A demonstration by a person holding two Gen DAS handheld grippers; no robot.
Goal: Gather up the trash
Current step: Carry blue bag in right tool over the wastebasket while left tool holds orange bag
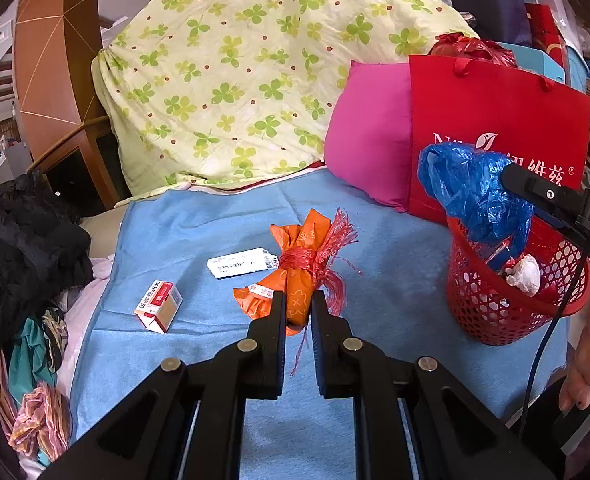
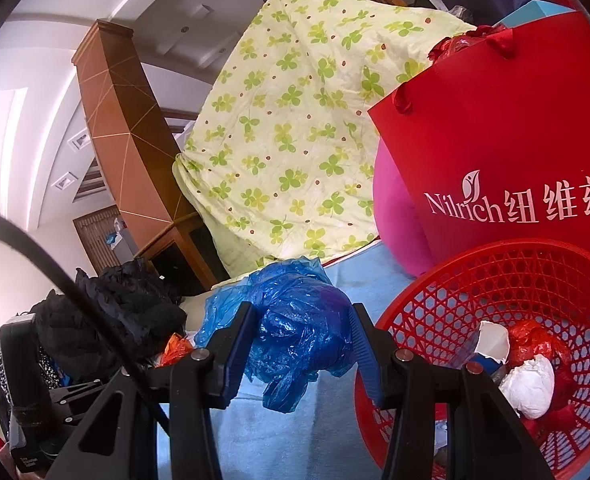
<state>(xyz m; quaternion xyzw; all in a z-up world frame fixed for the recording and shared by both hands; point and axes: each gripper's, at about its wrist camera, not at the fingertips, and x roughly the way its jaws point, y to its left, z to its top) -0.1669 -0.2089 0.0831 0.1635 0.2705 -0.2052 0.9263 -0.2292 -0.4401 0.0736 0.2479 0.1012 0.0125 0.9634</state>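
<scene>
Tongs of the left hand [image 1: 298, 300] pinch an orange bundle [image 1: 295, 276] lying on the blue blanket [image 1: 199, 344]. Right tongs [image 2: 301, 334] clamp a crumpled blue plastic bag [image 2: 295, 320] just above the red basket's [image 2: 447, 320] rim, beside a red paper bag [image 2: 515, 128].

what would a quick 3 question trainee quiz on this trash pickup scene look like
1. True or false: the right tool holds a blue plastic bag.
2. What does the left tool grip? A) orange bundle B) small box C) white leaflet
3. Fill in: collected trash goes in the red ____.

Key: 1 true. 2 A, the orange bundle; the small box and white leaflet lie on the blue cloth. 3 basket.
</scene>
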